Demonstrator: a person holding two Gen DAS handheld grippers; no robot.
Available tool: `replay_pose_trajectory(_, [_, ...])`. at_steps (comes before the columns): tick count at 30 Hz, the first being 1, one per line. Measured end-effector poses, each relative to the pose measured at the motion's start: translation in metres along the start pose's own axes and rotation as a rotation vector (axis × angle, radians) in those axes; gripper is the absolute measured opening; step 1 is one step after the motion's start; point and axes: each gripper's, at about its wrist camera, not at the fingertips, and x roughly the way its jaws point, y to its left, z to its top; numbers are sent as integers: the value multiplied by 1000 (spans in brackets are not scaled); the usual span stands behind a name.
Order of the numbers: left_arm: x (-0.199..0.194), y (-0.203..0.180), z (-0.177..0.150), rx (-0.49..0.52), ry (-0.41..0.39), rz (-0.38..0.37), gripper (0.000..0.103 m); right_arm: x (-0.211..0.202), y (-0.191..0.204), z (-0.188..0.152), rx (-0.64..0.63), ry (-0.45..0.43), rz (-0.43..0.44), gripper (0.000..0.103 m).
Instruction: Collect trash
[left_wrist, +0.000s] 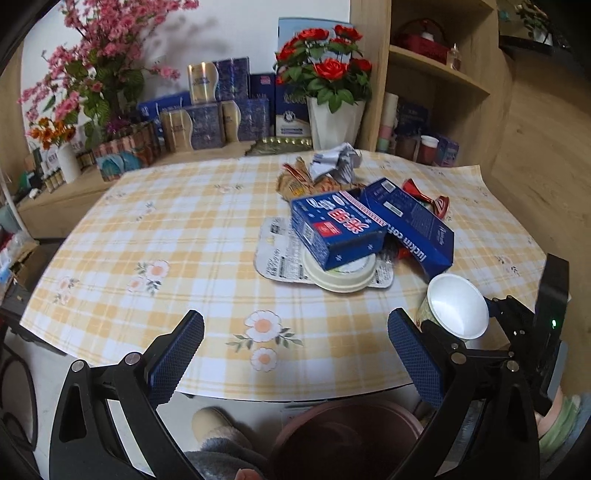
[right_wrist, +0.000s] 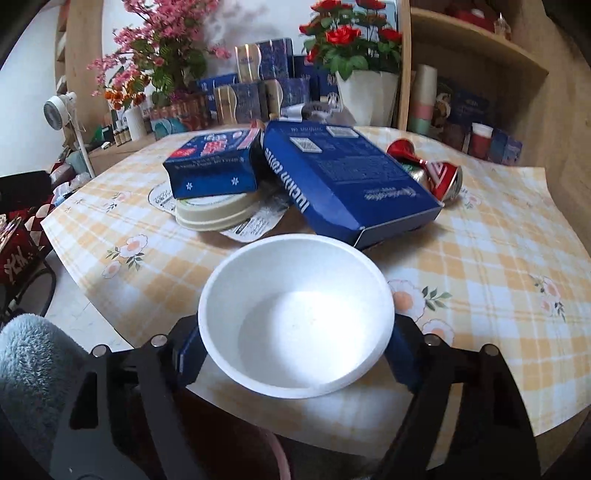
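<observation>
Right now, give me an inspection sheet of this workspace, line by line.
Surface: table under a yellow plaid floral cloth.
Job's things: white foam cup, empty inside; two blue boxes stacked over a beige lid and printed film; crushed red can; crumpled wrappers.
Clutter: nothing seen apart from the trash.
Grippers: left gripper open, empty; right gripper shut on the white foam cup.
Cables: dark cable on the floor at left.
Surroundings: brown bin below the table edge; flower pots, blue gift boxes, wooden shelves behind.
</observation>
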Motion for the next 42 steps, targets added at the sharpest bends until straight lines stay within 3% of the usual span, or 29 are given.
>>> replay_pose_trajectory(8, [20,-8,25,-81,41,-39,98,-16,-20,2,72,-117,-29,78])
replay_pose_trajectory(19, [85,-30,86,-226,146,-31,98,-21,-31,0,96,-145,-14,78])
replay_pose_trajectory(33, [150,-51,98,-99,244,157,97,-27,-58,-3,188,-154,-2,78])
replay_pose_trajectory(34, [151,-51,98,-102,245,155,96,-26,-58,-3,186,-155,0,78])
replay_pose_trajectory(36, [154,-49,96,-105,258,126,82,-26,-59,-3,184,-155,3,78])
replay_pose_trajectory(42, [143,-43,95,-115,212,87,80,-24,-58,-3,184,-149,9,78])
